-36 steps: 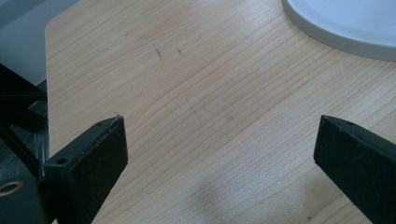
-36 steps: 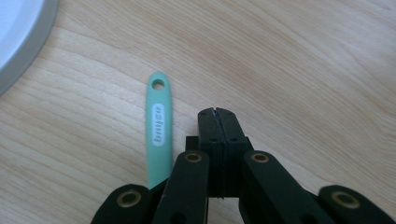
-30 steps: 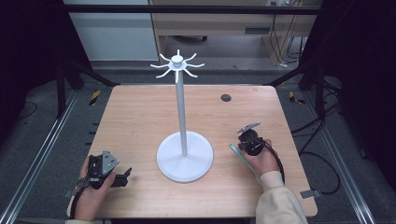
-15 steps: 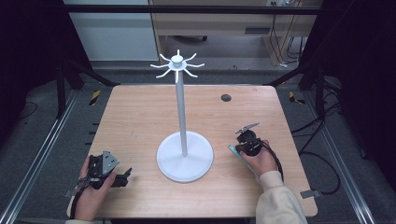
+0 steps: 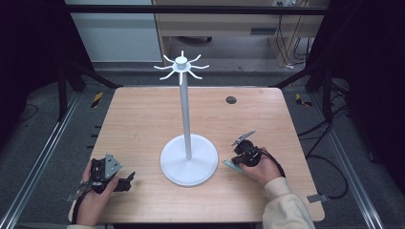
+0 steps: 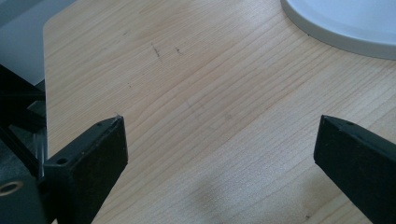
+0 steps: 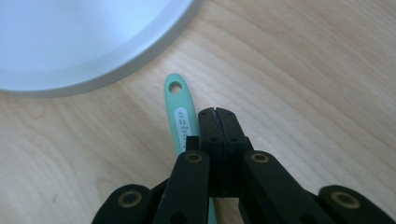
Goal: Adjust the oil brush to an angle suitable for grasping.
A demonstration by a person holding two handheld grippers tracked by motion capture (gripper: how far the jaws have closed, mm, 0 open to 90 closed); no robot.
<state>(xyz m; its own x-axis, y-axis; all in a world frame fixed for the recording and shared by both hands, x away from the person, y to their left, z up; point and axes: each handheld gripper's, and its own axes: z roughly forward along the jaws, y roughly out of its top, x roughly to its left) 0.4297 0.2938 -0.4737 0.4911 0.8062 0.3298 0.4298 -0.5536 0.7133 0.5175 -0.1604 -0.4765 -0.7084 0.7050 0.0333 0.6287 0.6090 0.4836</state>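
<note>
A white stand (image 5: 184, 114) with a round base and a crown of hooks on top rises from the middle of the wooden table (image 5: 143, 119). My right gripper (image 5: 240, 160) rests low just right of the base, jaws shut together. In the right gripper view its tips (image 7: 218, 112) lie over a mint-green handle (image 7: 181, 112) with a hole at its end, flat on the wood and pointing at the base rim (image 7: 84, 37). The green handle (image 5: 232, 166) shows beside the hand. My left gripper (image 5: 128, 180) sits at the front left, open wide (image 6: 219, 140) above bare wood, the base (image 6: 345, 23) far off.
A small dark round spot (image 5: 231, 99) marks the far right of the table. The left hand is close to the table's front edge. Metal rails and cables run along the floor on both sides.
The right hand and its gripper have crept slightly toward the near side of the stand base. The left gripper has stayed put.
</note>
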